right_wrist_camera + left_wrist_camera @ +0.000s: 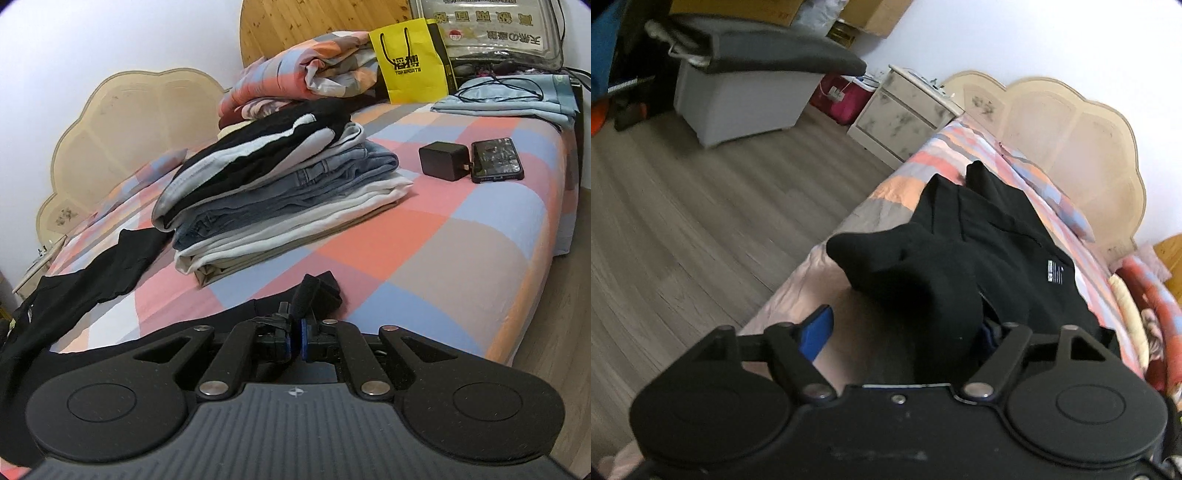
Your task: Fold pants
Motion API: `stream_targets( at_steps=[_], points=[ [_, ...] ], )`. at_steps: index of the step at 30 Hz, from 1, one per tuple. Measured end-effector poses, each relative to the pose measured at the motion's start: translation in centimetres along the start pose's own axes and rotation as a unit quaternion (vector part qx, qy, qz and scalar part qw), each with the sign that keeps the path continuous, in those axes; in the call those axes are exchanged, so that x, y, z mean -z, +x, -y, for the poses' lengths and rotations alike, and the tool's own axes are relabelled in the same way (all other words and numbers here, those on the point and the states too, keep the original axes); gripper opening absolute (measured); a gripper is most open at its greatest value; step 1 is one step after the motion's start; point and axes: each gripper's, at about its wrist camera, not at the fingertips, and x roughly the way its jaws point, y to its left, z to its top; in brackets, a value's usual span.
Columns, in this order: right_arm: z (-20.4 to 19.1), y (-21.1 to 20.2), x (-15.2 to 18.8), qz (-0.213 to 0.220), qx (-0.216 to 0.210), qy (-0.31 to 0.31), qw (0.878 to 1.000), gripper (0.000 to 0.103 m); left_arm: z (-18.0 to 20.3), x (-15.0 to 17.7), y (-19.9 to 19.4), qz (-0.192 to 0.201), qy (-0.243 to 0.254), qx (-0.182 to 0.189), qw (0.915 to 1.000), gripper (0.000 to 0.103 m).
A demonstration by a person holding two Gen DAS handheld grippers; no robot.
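Black soft-fabric pants lie on the checked pastel bedsheet, long axis headboard-to-foot, rumpled. Right gripper pinched closed on a cuff. Left gripper spread wide; fabric draped between, grip unclear.

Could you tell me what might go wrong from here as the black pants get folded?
The right tool pinches only a small bunch of the black pants, so the fabric may slip out. The left tool looks open with cloth merely draped over it, so that end could drop. The pants lie close to the folded clothes stack, which a wide swing might topple.
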Motion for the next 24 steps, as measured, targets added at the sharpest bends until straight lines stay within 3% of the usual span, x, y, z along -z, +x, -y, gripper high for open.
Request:
stream_targets(
  at_steps=[1, 2, 6, 10, 13, 15, 17, 19, 20, 22, 24],
  points=[
    [-0.2, 0.2, -0.2, -0.003, 0.000, -0.002, 1.000, 0.007, 0.0, -0.1, 0.0, -0.003, -0.001, 0.008, 1.0000, 0.025],
    [-0.4, 0.5, -0.5, -0.006, -0.001, -0.005, 1.000, 0.007, 0.1, -0.3, 0.1, -0.011, -0.002, 0.017, 0.9998, 0.006],
    [-0.3, 0.3, -3.2, 0.006, -0.003, 0.001, 1.000, 0.005, 0.8, -1.8, -2.8, 0.015, -0.044, 0.044, 0.9979, 0.006],
    [1.7, -1.6, -5.2, 0.032, 0.010, 0.002, 0.999, 0.004, 1.6, -2.0, -8.5, 0.035, 0.003, 0.081, 0.9961, 0.006],
    [4.1, -1.8, -4.0, 0.014, 0.007, 0.025, 1.000, 0.005, 1.0, 0.4, -11.6, 0.041, 0.057, 0.069, 0.9952, 0.007],
    [5.3, -0.9, -2.1, -0.016, 0.026, 0.031, 0.999, 0.005, -0.3, 2.2, -11.1, 0.015, 0.059, 0.043, 0.9972, 0.007],
    [6.0, 0.2, -0.3, -0.044, 0.036, 0.030, 0.998, 0.005, -1.7, 4.0, -9.0, -0.029, 0.070, 0.000, 0.9971, 0.009],
    [5.9, -0.4, 0.2, -0.021, 0.032, 0.027, 0.999, 0.006, -3.0, 4.9, -7.6, -0.056, 0.051, -0.032, 0.9967, 0.034],
    [5.8, -0.9, 0.0, -0.016, 0.031, 0.027, 0.999, 0.026, -3.3, 4.7, -7.8, -0.047, 0.036, -0.026, 0.9979, 0.035],
    [5.3, -2.0, -1.0, 0.003, 0.044, 0.013, 0.999, 0.042, -2.8, 3.7, -9.2, -0.029, 0.030, -0.032, 0.9986, 0.070],
    [5.1, -3.0, -2.0, 0.043, 0.046, 0.005, 0.998, 0.054, -1.7, 2.9, -11.6, 0.023, 0.044, -0.057, 0.9972, 0.079]
  ],
)
